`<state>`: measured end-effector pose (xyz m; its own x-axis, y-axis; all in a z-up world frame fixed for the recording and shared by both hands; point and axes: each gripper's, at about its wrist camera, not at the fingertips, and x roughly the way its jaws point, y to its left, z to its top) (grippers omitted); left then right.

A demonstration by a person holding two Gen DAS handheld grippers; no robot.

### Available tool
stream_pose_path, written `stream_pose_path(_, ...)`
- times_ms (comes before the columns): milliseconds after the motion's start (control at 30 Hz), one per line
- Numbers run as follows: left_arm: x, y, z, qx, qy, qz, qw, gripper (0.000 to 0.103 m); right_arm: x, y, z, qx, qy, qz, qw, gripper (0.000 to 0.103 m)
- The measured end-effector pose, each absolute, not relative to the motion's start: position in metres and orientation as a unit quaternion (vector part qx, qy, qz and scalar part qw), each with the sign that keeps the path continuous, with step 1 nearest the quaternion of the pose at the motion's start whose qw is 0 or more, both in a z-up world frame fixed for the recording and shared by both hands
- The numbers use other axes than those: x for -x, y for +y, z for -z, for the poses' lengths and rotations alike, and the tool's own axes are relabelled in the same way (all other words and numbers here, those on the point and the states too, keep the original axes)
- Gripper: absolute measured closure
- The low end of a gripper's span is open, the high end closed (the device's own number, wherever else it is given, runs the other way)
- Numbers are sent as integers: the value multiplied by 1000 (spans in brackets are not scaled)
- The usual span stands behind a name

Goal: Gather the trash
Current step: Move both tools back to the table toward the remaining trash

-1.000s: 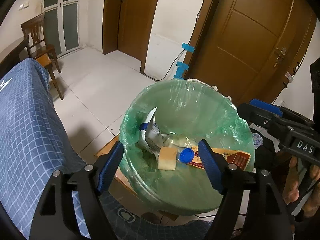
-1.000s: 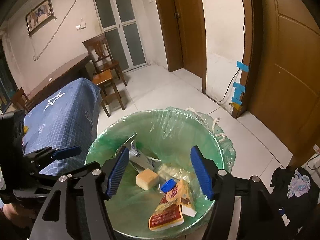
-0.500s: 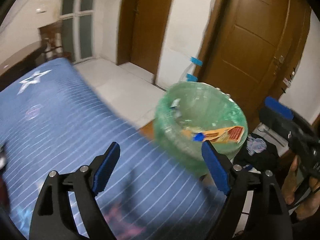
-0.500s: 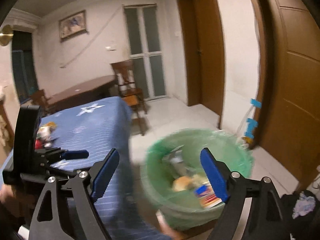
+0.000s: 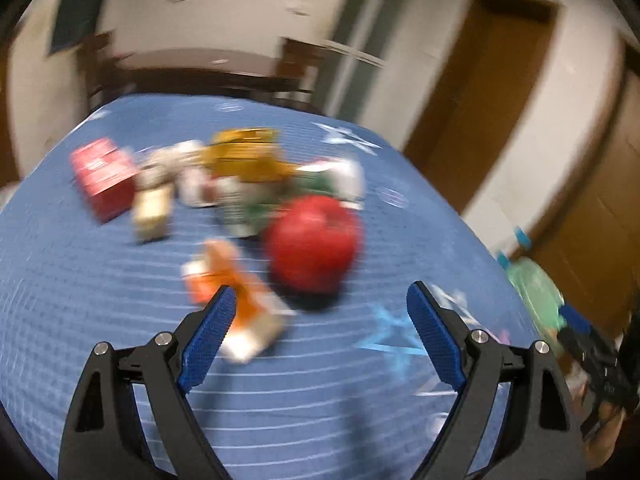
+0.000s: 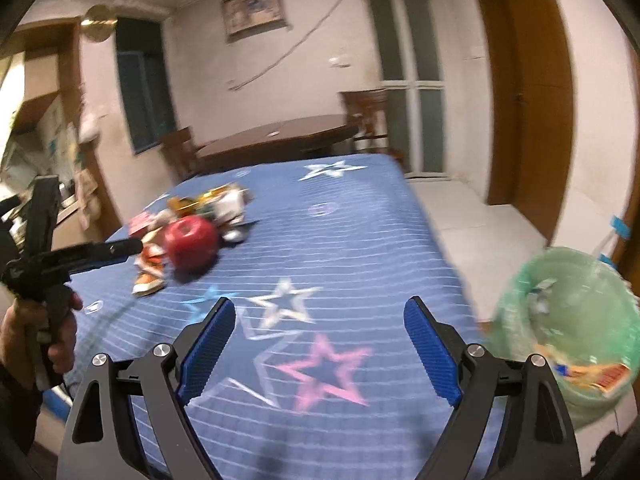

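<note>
A pile of trash lies on the blue star-patterned tablecloth [image 5: 120, 280]: an orange wrapper [image 5: 236, 300], a red apple [image 5: 314, 244], a red box [image 5: 104, 176], a yellow packet [image 5: 244, 156] and blurred small pieces. My left gripper [image 5: 320, 304] is open and empty, just before the wrapper and apple. It also shows in the right wrist view [image 6: 120, 248]. My right gripper [image 6: 318, 312] is open and empty over the cloth [image 6: 360, 240], well short of the pile [image 6: 192, 236]. The green-lined trash bin [image 6: 568, 320] stands off the table's right edge, with trash inside.
A dark wooden table [image 6: 280, 136] and chairs stand behind the blue table. Wooden doors [image 6: 524, 92] line the right wall over white floor tiles. The left wrist view is motion-blurred; the bin [image 5: 536, 284] shows at its far right.
Both grippers have swung away from over the bin to the left and now face the blue table and its trash pile. Both stay open and empty.
</note>
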<state>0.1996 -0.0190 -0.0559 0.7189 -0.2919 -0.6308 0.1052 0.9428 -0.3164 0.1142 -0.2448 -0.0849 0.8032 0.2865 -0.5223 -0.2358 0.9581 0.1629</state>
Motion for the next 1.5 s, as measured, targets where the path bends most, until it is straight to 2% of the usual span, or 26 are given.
stream_pose_path(433, -249, 7, 101, 114, 424, 68, 896, 20, -173, -183, 89, -44, 302, -205, 930, 17)
stream_pose_path(833, -219, 80, 81, 112, 395, 57, 910, 22, -184, -93, 101, -7, 338, -307, 890, 17)
stream_pose_path(900, -224, 91, 81, 127, 393, 45, 910, 22, -191, -72, 107, -11, 354, -324, 877, 22)
stream_pose_path(967, -229, 101, 84, 140, 393, 34, 908, 22, -197, -52, 114, -4, 369, -330, 869, 35)
stream_pose_path(1033, -235, 106, 88, 146, 397, 30, 906, 22, -207, -28, 120, 9, 384, -324, 864, 39)
stream_pose_path(1267, -260, 99, 92, 127, 406, 36, 904, 22, -237, 13, 128, 35, 404, -283, 869, 46)
stream_pose_path(1500, -279, 97, 100, 125, 418, 41, 899, 22, -248, 41, 138, 54, 419, -279, 862, 47)
